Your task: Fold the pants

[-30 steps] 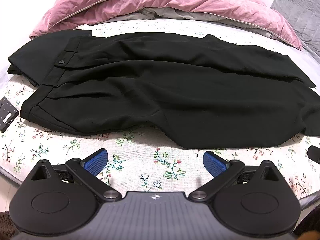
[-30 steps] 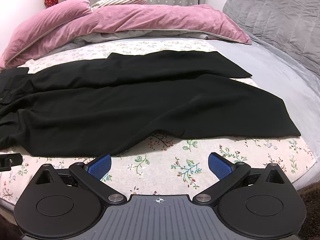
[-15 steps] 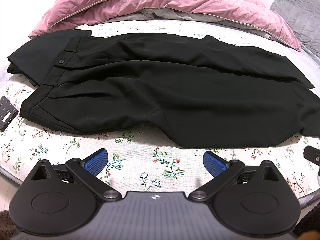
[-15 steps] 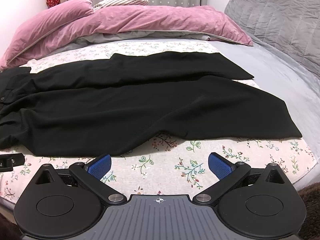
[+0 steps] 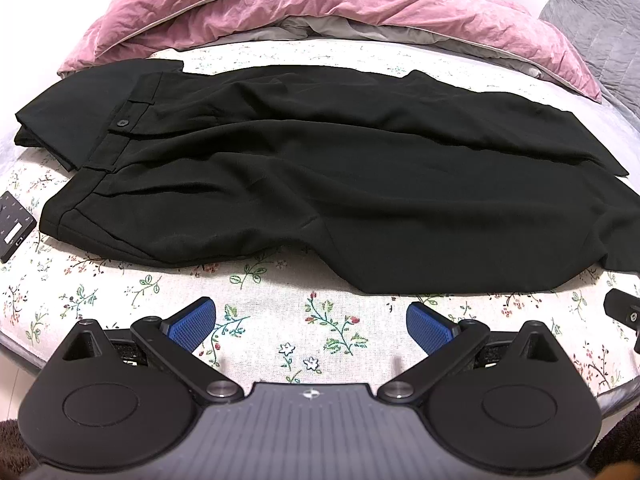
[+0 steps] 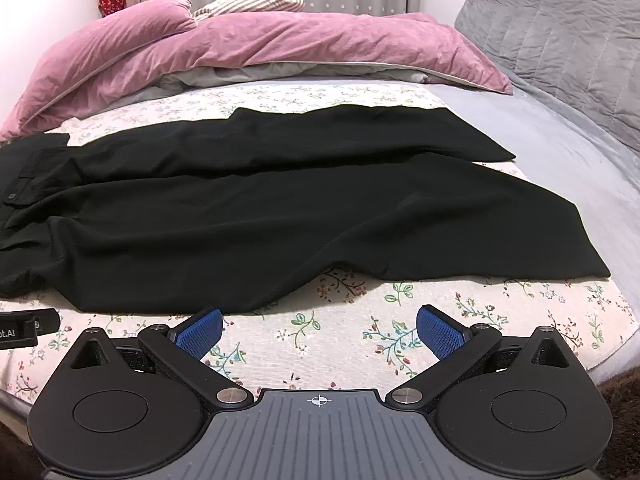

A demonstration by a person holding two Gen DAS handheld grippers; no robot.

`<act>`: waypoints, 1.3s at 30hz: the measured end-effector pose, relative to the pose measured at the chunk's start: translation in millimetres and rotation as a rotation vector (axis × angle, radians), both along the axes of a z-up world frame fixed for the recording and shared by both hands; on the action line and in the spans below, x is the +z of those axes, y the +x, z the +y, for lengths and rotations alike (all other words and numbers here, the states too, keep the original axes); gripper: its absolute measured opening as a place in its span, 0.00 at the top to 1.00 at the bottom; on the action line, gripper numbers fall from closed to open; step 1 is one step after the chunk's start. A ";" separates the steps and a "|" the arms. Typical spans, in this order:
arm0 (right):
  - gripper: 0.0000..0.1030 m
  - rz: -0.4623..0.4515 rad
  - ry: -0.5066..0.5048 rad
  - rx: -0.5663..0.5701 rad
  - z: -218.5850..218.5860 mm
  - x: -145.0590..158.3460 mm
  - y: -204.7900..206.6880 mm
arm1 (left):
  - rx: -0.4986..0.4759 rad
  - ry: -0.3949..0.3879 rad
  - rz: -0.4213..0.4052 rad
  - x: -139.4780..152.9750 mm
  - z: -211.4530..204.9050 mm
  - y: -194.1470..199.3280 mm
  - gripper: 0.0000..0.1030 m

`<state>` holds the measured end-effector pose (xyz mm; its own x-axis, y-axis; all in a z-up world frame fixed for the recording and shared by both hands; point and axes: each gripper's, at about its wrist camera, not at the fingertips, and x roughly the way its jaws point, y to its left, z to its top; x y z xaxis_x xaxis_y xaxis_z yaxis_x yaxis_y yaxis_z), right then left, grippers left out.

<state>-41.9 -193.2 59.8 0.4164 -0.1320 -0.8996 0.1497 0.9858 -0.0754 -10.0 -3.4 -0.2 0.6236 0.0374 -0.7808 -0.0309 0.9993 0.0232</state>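
Pants [image 5: 320, 184] lie flat on the floral sheet [image 5: 320, 332], black, spread full length just in front of the pink duvet [image 5: 320, 12] that is heaped at the far side of the bed. I judge nothing is folded yet: this is the approach, before any first grasp.

Both tongs are spread wide and hold nothing. My left gripper [image 5: 311, 322] hangs over bare sheet on the near side of the pants, about level with the seat and crotch; my right gripper [image 6: 319, 330] hangs over bare sheet on the near side too, opposite the near leg.

The long axis of the pants runs left to right across both views, roughly parallel to the duvet's front edge. The waistband [image 5: 100, 152], with its button [image 5: 122, 123], points left; the hems [image 6: 580, 236] point right, toward the grey pillow [image 6: 560, 40]. The far leg sits closer to the duvet and partly under the near one.

My guess at the next move: bring each gripper forward to the near edge of the pants, left at the waistband corner, right at the near hem, close on the cloth, and carry that edge over toward the duvet so leg meets leg.
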 end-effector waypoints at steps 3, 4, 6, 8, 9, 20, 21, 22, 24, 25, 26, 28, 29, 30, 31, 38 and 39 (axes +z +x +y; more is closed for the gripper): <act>0.00 -0.001 0.001 0.001 0.1 -0.2 0.0 | 0.000 0.000 0.000 0.0 0.2 -0.4 0.00; 0.00 0.000 0.001 0.001 -0.1 -0.3 -0.4 | 0.000 -0.001 0.000 -0.1 0.4 -0.4 0.00; 0.00 0.000 0.000 0.001 0.3 -0.5 -0.4 | 0.001 0.000 -0.001 -0.1 0.2 -0.4 0.00; 0.00 0.000 0.000 0.003 0.7 -0.6 -0.6 | 0.002 0.001 0.000 -0.7 -0.2 -0.2 0.00; 0.00 -0.001 0.001 0.004 0.4 -0.3 -1.0 | 0.002 0.000 0.000 -0.8 -0.5 -0.1 0.00; 0.00 -0.004 0.004 0.010 1.6 -0.1 -0.7 | 0.008 -0.001 -0.003 -1.1 2.0 -0.1 0.00; 0.00 -0.005 0.002 0.010 1.9 -0.1 -0.3 | 0.009 0.000 -0.004 -1.0 2.3 -0.1 0.00; 0.00 -0.005 0.001 0.010 2.2 -0.2 -0.6 | 0.010 0.002 -0.005 -1.0 2.5 0.0 0.00; 0.00 -0.004 0.001 0.010 3.0 -0.7 0.2 | 0.013 0.002 -0.005 -1.3 3.2 0.1 0.00; 0.00 -0.003 0.000 0.010 2.9 -0.7 0.4 | 0.014 0.000 -0.005 -1.5 3.7 0.2 0.00; 0.00 -0.004 -0.001 0.012 3.4 -0.7 0.7 | 0.015 0.000 -0.005 -1.6 4.1 0.1 0.00; 0.00 -0.005 -0.003 0.014 3.7 -0.5 0.9 | 0.016 0.002 -0.005 -1.9 4.2 0.2 0.00; 0.00 -0.006 -0.004 0.015 3.6 -0.5 0.8 | 0.016 0.002 -0.005 -1.9 4.1 0.1 0.00; 0.00 -0.007 -0.005 0.016 4.0 -0.5 1.3 | 0.016 0.002 -0.006 -1.9 4.1 0.1 0.00; 0.00 -0.008 -0.006 0.017 4.0 -0.8 1.1 | 0.016 0.003 -0.006 -1.7 3.7 0.1 0.00; 0.00 -0.018 -0.012 0.025 5.4 0.2 2.2 | 0.020 0.004 -0.011 -1.3 5.9 0.8 0.00; 0.00 -0.022 -0.014 0.028 5.6 0.5 2.5 | 0.024 0.003 -0.016 -0.9 7.0 1.1 0.00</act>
